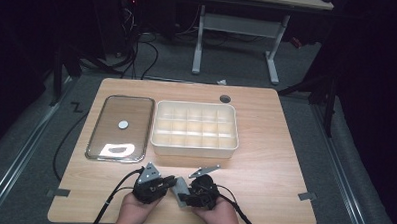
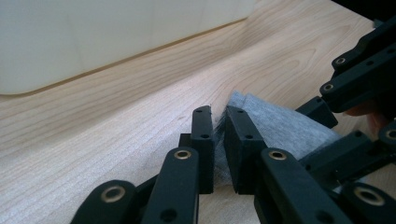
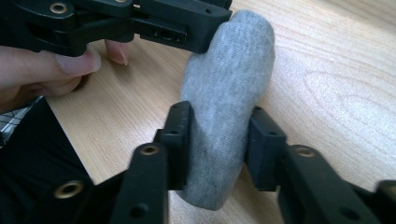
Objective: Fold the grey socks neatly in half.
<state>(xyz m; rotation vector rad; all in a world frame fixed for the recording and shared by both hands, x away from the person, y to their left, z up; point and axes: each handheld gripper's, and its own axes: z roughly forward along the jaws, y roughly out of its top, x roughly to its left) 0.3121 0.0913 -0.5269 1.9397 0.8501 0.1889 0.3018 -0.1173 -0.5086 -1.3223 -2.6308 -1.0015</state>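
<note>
A grey fabric piece (image 1: 181,189), soft and folded like a sock, is held between both grippers near the table's front edge. In the left gripper view, my left gripper (image 2: 218,140) pinches a thin edge of the grey fabric (image 2: 280,123) between nearly touching jaws. In the right gripper view, my right gripper (image 3: 223,140) clamps the thick rounded fold of the fabric (image 3: 229,79), a pad pressing on each side. The left gripper (image 3: 187,23) grips the fabric's far end there. In the high view the left gripper (image 1: 173,183) and the right gripper (image 1: 184,195) point toward each other.
A white compartment box (image 1: 194,150) stands mid-table just beyond the grippers. To its left lies a clear rectangular lid (image 1: 111,109) with a small white disc (image 1: 123,124). A round cable hole (image 1: 225,99) sits near the back edge. Bare wood lies to the right.
</note>
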